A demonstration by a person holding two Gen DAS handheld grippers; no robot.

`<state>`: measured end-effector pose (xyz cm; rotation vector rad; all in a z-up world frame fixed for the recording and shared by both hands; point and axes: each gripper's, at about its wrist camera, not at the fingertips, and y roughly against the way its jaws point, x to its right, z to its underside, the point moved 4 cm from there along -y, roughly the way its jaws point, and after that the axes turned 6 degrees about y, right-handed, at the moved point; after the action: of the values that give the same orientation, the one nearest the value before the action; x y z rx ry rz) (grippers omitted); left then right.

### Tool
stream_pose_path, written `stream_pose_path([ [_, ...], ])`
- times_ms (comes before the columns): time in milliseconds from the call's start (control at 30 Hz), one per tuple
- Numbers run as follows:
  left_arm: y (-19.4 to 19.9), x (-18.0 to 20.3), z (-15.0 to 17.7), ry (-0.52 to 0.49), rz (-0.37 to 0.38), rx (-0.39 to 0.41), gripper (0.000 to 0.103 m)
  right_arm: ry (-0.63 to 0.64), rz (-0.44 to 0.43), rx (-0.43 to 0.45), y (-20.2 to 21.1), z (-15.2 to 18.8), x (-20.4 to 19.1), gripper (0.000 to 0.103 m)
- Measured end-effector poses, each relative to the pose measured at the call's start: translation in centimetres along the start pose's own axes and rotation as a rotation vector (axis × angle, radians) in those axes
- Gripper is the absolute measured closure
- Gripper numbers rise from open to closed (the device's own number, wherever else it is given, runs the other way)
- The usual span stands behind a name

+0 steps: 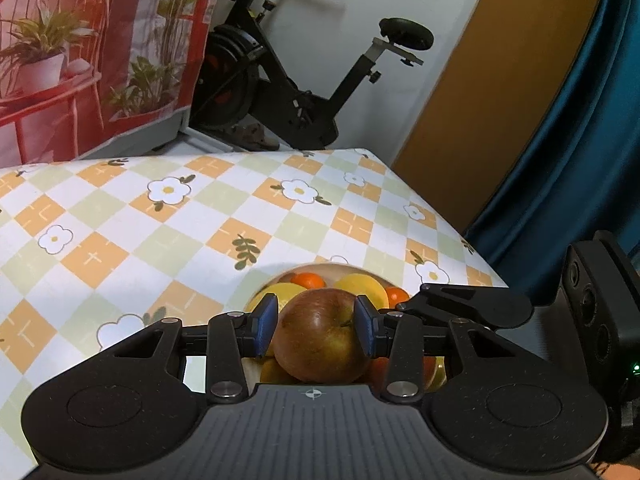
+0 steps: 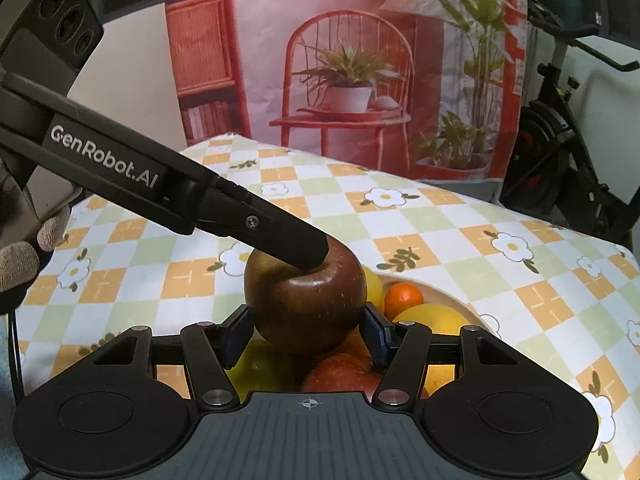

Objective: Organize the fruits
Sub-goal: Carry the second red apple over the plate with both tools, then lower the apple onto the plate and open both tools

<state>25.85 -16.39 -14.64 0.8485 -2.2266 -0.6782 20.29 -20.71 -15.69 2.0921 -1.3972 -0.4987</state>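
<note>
The bowl (image 1: 320, 267) stands on the checked tablecloth (image 1: 160, 220), close to the table edge that runs beside the blue curtain (image 1: 580, 160). On the other side of the bowl the cloth lies bare and wide. Beyond the far edge from the bowl stands an exercise bike (image 1: 280, 92).

The apple (image 2: 304, 308) is directly above the bowl, over the other fruit. It is dark red-brown with yellow-green patches and fine pale specks, round and glossy.

The left gripper (image 1: 316, 324) is clenched on the apple, with its blue pads (image 1: 266, 322) pressing on two opposite sides. The right gripper (image 2: 306, 328) also grasps the same apple, its pads against the lower flanks. In the right wrist view one black finger (image 2: 288, 240) of the left gripper comes down from the side away from the bowl and sits in the dimple on top of the apple. A gloved hand (image 2: 24, 256) shows behind it.

The dimple faces up, so the core axis stands nearly upright over the bowl; the left jaws close along this axis, with the short stem by one pad.

In the bowl below lie a tangerine (image 2: 404, 298), a yellow fruit (image 2: 432, 316), a red apple (image 2: 344, 372) and a green fruit (image 2: 260, 368).
</note>
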Motion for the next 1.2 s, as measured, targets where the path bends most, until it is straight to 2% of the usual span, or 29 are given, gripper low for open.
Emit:
stream_pose_path([
  [300,0.0,0.1,0.4,-0.007,-0.007,-0.006,0.059,0.005,0.006,-0.024,-0.3,0.2,-0.2,0.048],
  [400,0.3,0.1,0.5,-0.013,-0.025,0.002,0.059,0.005,0.013,-0.030,-0.2,0.2,-0.1,0.045],
  [767,2.7,-1.2,0.2,-0.001,-0.131,0.068,0.056,-0.003,0.033,-0.035,0.0,0.2,0.0,0.044],
  [1067,4.0,-1.9,0.3,0.003,-0.193,0.110,0.043,-0.005,0.052,-0.040,0.3,-0.1,-0.2,0.042],
  [1200,4.4,-1.9,0.4,-0.001,-0.222,0.120,0.038,-0.014,0.064,-0.032,0.8,-0.4,-0.2,0.037],
])
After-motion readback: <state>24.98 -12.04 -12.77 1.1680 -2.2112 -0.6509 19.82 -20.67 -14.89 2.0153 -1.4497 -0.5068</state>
